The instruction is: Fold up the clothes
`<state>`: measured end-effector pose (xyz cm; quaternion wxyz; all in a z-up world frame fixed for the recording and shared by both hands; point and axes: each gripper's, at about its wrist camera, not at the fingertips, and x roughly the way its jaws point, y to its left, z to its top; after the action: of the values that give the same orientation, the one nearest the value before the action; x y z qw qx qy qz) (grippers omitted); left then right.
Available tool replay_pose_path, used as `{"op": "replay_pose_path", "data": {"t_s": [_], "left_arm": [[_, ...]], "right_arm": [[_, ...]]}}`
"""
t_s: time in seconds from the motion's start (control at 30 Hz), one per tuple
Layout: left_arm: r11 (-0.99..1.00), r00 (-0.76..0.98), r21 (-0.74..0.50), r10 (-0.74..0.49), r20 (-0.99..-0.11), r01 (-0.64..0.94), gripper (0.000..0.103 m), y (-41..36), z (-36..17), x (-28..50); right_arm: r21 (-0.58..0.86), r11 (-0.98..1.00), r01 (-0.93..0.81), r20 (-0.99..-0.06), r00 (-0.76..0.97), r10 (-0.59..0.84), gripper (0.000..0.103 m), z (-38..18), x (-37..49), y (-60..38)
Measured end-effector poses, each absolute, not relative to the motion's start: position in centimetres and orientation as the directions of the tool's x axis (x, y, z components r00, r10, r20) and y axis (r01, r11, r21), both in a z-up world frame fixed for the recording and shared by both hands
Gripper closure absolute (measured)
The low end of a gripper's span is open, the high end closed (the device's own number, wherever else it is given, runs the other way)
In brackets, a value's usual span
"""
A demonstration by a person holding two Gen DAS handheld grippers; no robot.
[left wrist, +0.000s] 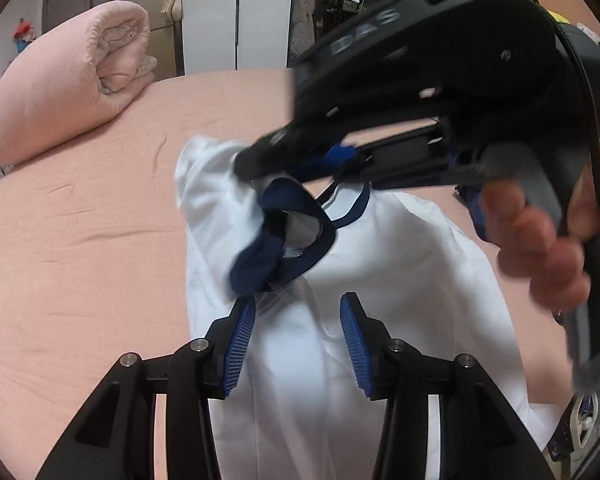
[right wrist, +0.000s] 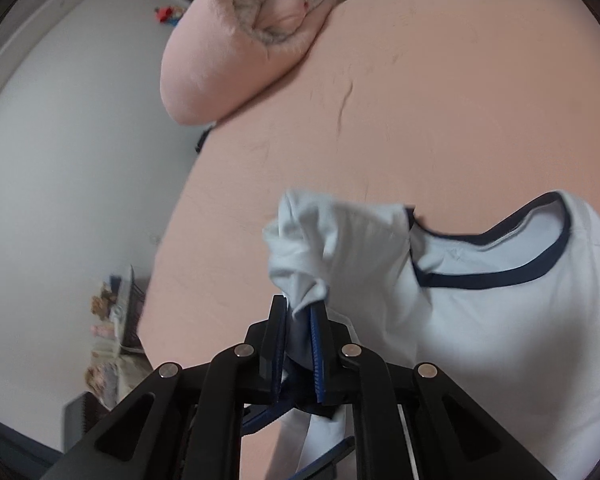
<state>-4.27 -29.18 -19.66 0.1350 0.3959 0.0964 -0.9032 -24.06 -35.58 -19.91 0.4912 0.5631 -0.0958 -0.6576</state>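
A white T-shirt with navy trim lies on the pink bed sheet. My left gripper is open just above the shirt's body, below the navy sleeve cuff. My right gripper is shut on a bunched sleeve of the shirt and lifts it over the shirt. In the left wrist view the right gripper reaches in from the upper right, held by a hand. The navy neckline shows in the right wrist view.
A rolled pink blanket lies at the far left of the bed, also in the right wrist view. Wardrobes stand behind the bed. The bed's edge drops off to the floor at left, with clutter there.
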Motion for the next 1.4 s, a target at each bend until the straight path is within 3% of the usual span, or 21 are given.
{"op": "replay_pose_path", "data": {"t_s": [0.33,0.5,0.6,0.63,0.7,0.73,0.77,1.03,1.33,1.4], "left_arm": [[-0.928,-0.581,-0.019,-0.217,-0.785,0.372,0.062,-31.5,-21.2,-6.5],[-0.914,-0.582,-0.086,-0.178,-0.794,0.397,0.062,-32.4,-21.0,-6.2],[-0.915,-0.575,-0.078,-0.182,-0.797,0.397,0.05,-31.9,-20.6,-5.5],[-0.913,-0.577,-0.08,-0.182,-0.796,0.399,0.043,-31.8,-20.5,-5.1],[-0.91,-0.591,-0.1,-0.175,-0.788,0.403,0.039,-31.7,-20.0,-4.2],[-0.909,-0.599,-0.093,-0.188,-0.779,0.407,0.039,-31.7,-19.6,-3.8],[-0.908,-0.606,-0.085,-0.202,-0.769,0.411,0.039,-31.7,-19.3,-3.4],[-0.899,-0.592,0.043,-0.322,-0.739,0.435,0.033,-32.9,-18.7,-3.2],[-0.875,-0.565,-0.109,-0.205,-0.799,0.471,0.034,-35.5,-22.9,-8.1],[-0.876,-0.571,-0.123,-0.192,-0.798,0.467,0.044,-35.4,-22.9,-8.9]], "right_arm": [[0.676,-0.57,0.466,-0.667,0.058,-0.743,0.093,-21.2,-27.1,-29.7],[0.666,-0.578,0.472,-0.689,0.09,-0.72,0.093,-22.9,-27.1,-26.9],[0.651,-0.603,0.461,-0.714,0.104,-0.692,0.092,-23.7,-27.1,-25.3],[0.651,-0.608,0.454,-0.716,0.101,-0.691,0.089,-23.8,-27.1,-24.6],[0.641,-0.623,0.449,-0.721,0.075,-0.689,0.068,-23.8,-27.4,-23.2],[0.632,-0.631,0.45,-0.723,0.048,-0.689,0.048,-23.6,-27.5,-22.4],[0.622,-0.64,0.45,-0.724,0.02,-0.69,0.036,-23.4,-27.6,-21.5],[0.654,-0.692,0.306,-0.706,-0.085,-0.704,0.034,-23.9,-30.0,-15.8],[0.7,-0.711,0.065,-0.706,-0.084,-0.703,0.034,-28.9,-31.6,-10.7],[0.706,-0.706,0.056,-0.701,-0.085,-0.708,0.034,-29.3,-31.6,-10.7]]}}
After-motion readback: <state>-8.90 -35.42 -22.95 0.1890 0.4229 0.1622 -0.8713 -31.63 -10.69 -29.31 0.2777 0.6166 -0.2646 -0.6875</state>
